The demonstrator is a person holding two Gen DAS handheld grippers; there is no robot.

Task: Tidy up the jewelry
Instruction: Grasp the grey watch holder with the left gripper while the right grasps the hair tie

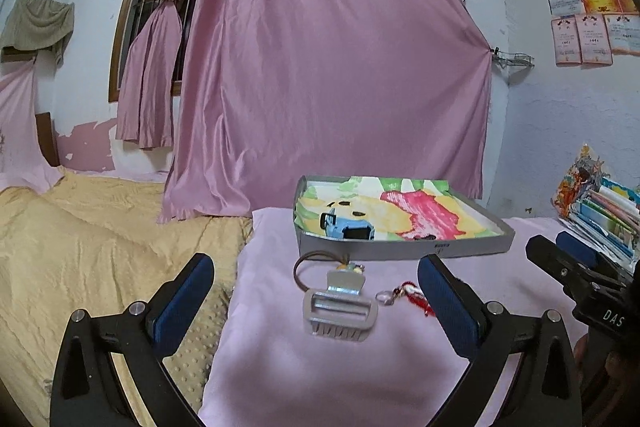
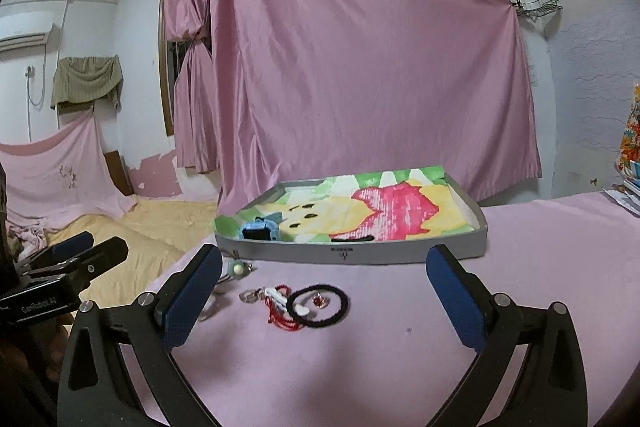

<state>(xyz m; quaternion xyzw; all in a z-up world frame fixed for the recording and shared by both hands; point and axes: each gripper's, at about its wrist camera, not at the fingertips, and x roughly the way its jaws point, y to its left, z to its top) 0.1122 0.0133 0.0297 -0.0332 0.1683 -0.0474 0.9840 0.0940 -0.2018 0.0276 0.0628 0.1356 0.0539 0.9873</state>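
Nearest the lens, the left claw (image 1: 316, 281) is seen with its blue pads spread wide and nothing clamped between them. Just beyond the pads, a grey hair clip (image 1: 340, 311) lies on the pink cloth (image 1: 280, 367) that covers the table. A brown cord loop (image 1: 310, 267) lies just behind the clip, between it and the grey tray (image 1: 404, 247). A red-cord charm (image 1: 412, 297) is noted to the right of the clip.

The right claw (image 2: 324, 273) is likewise held with its jaws apart and empty. A black hair tie (image 2: 319, 305) lies in front of the tray, with the red-cord charm (image 2: 280, 305) touching its left side and a small red piece (image 2: 320, 301) inside its ring. A small green charm (image 2: 239, 270) lies close to the tray's front left corner. Inside the tray (image 2: 352, 253), on a colourful liner, a blue watch (image 2: 260, 230) is recorded at the front left.
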